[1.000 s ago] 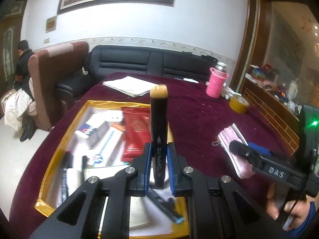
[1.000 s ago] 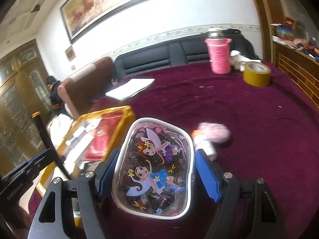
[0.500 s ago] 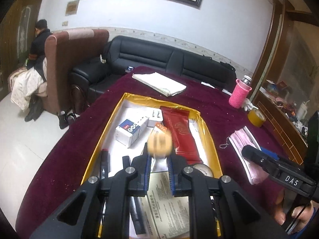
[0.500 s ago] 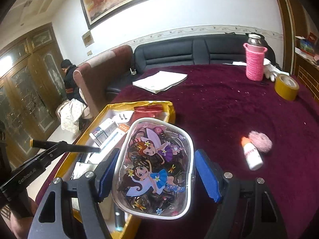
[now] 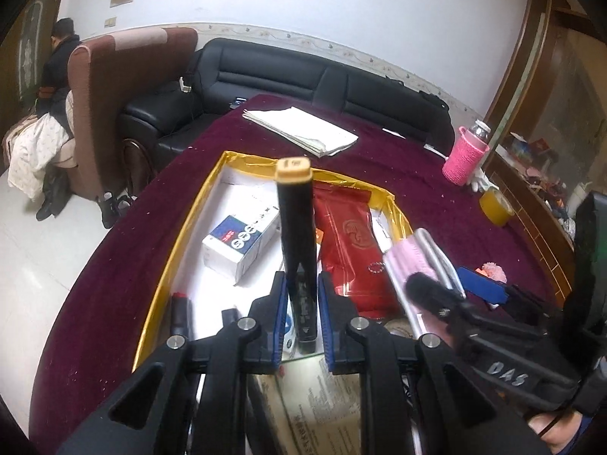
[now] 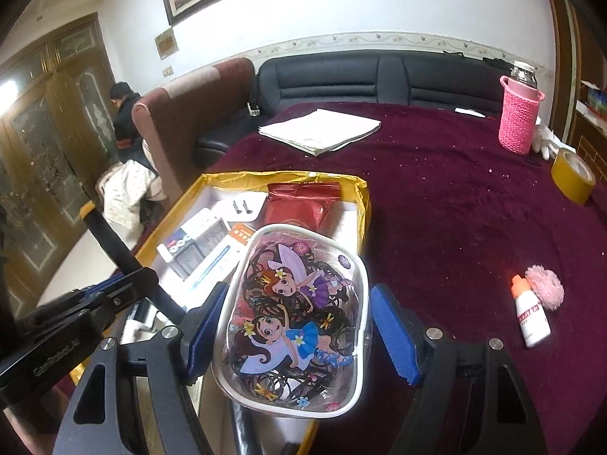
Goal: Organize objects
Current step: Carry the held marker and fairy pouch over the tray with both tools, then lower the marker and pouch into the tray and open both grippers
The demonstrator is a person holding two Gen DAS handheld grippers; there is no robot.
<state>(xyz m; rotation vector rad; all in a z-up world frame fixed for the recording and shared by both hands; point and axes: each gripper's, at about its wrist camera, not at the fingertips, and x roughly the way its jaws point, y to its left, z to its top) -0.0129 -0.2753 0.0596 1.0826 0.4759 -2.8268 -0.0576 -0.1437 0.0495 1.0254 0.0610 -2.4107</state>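
Left gripper (image 5: 299, 303): jaws nearly closed, blue pads clamped on the lower end of a black marker (image 5: 296, 242) with a tan cap. Marker stands along the gripper's axis, cap end away from the camera, above the gold-rimmed tray (image 5: 178, 227).

Right gripper (image 6: 292, 326): jaws wide, pads pressed against both sides of a clear pouch (image 6: 296, 322) printed with two cartoon fairies. Pouch is white-trimmed and full of dark hair ties. It hangs over the near right corner of the tray (image 6: 362, 204).

Tray sits at the table's left edge, on the maroon tablecloth (image 6: 455, 208). Inside: red foil packet (image 5: 349, 239) toward the far right corner, blue-and-white box (image 5: 239, 242) left of centre, a white charger (image 6: 244, 204) near the far edge, printed paper sheet (image 5: 322, 402) at the near end. Dark pens along the left wall, possibly markers; too blurred to tell.

Elsewhere on the cloth:
- folded papers (image 6: 322, 129) at the far edge
- bottle in a pink knitted sleeve (image 6: 519, 121), far right
- yellow tape roll (image 6: 573, 178), just beside it toward the right edge
- small white bottle with orange cap (image 6: 529, 314), touching a pink fluffy puff (image 6: 544, 288), right of the pouch

Pink face masks (image 5: 413, 258) lie just beside the tray's right wall in the left wrist view.
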